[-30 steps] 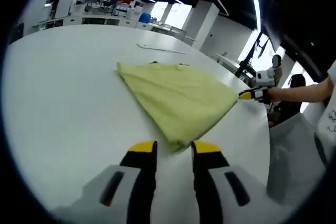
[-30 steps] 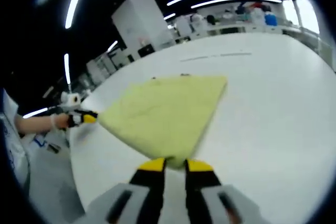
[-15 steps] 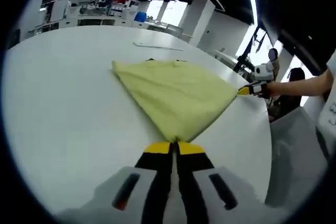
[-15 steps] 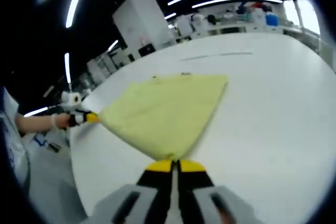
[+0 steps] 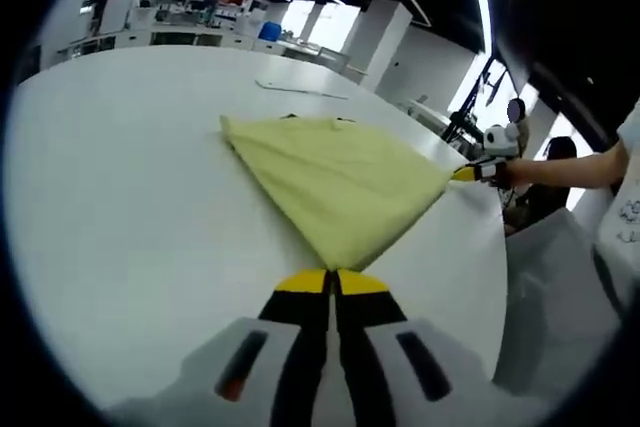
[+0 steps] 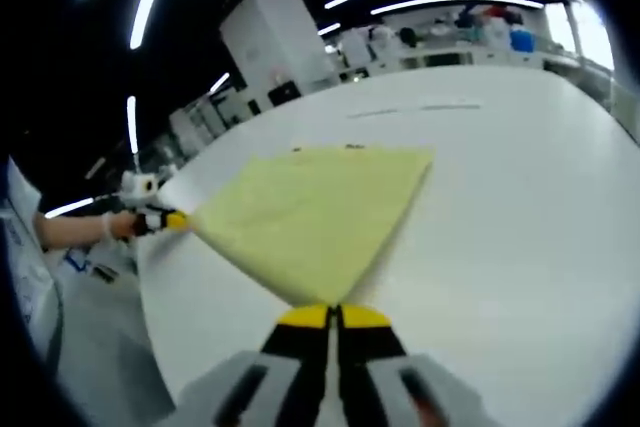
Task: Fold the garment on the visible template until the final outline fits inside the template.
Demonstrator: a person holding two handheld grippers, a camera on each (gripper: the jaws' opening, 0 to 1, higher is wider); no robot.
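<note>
- Presently, both near corners of the yellow garment [image 5: 335, 182] are pinched: left gripper [image 5: 331, 282] and right gripper [image 6: 334, 317] clamped on cloth.
- Garment lies flat, smooth, on the white table [image 5: 110, 187].
- Risk judged: uneven lifting could skew the fold; a thin pinch may slip.
- Template outline cannot be made out.

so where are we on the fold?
Done: the yellow garment lies flat on the white table, apparently already folded into a compact shape. In hand: the left gripper and right gripper are each shut on a near corner of it. Left: the next fold. I can't make out the template outline, so fit can't be judged.
</note>
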